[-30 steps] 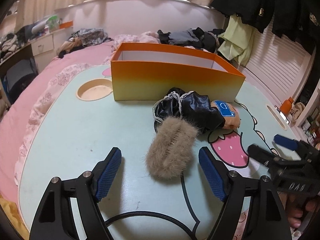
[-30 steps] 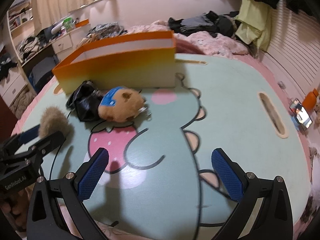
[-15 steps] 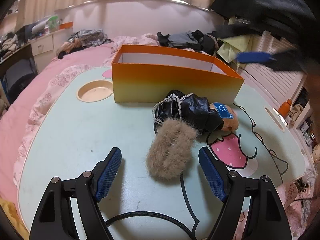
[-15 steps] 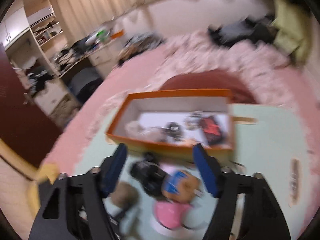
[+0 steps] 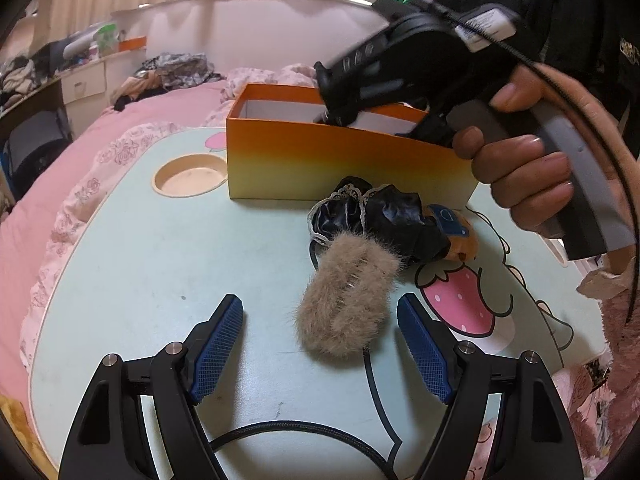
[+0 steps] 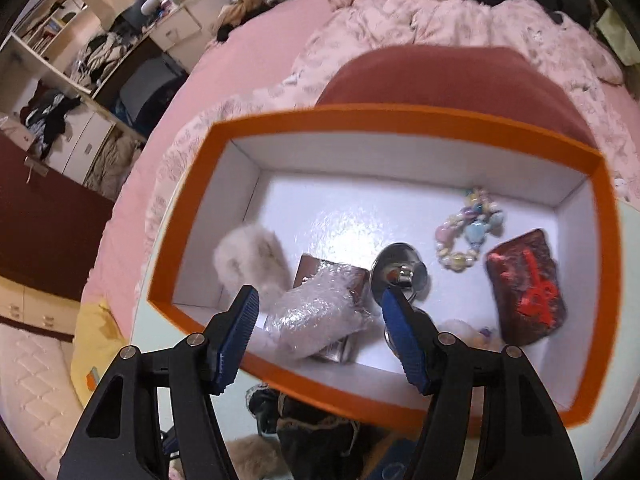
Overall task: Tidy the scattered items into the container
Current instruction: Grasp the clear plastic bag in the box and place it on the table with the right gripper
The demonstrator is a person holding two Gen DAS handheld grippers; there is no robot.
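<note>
Left wrist view: the left gripper [image 5: 320, 350] stands open over the mint table [image 5: 132, 264], nothing between its pads. The tan furry hair clip [image 5: 346, 300] lies just ahead, long axis running from 7 to 1 o'clock, far end touching the black lace-trimmed scrunchie [image 5: 384, 216]. A brown plush toy [image 5: 460, 236] is largely hidden behind the scrunchie. The orange box [image 5: 344, 164] sits at 12 o'clock.

Right wrist view: the right gripper [image 6: 318, 320], jaws just closing with nothing held, hangs above the box [image 6: 404, 120]. A bubble-wrapped packet [image 6: 316, 316] lies below; the box's near wall is blurred.
</note>
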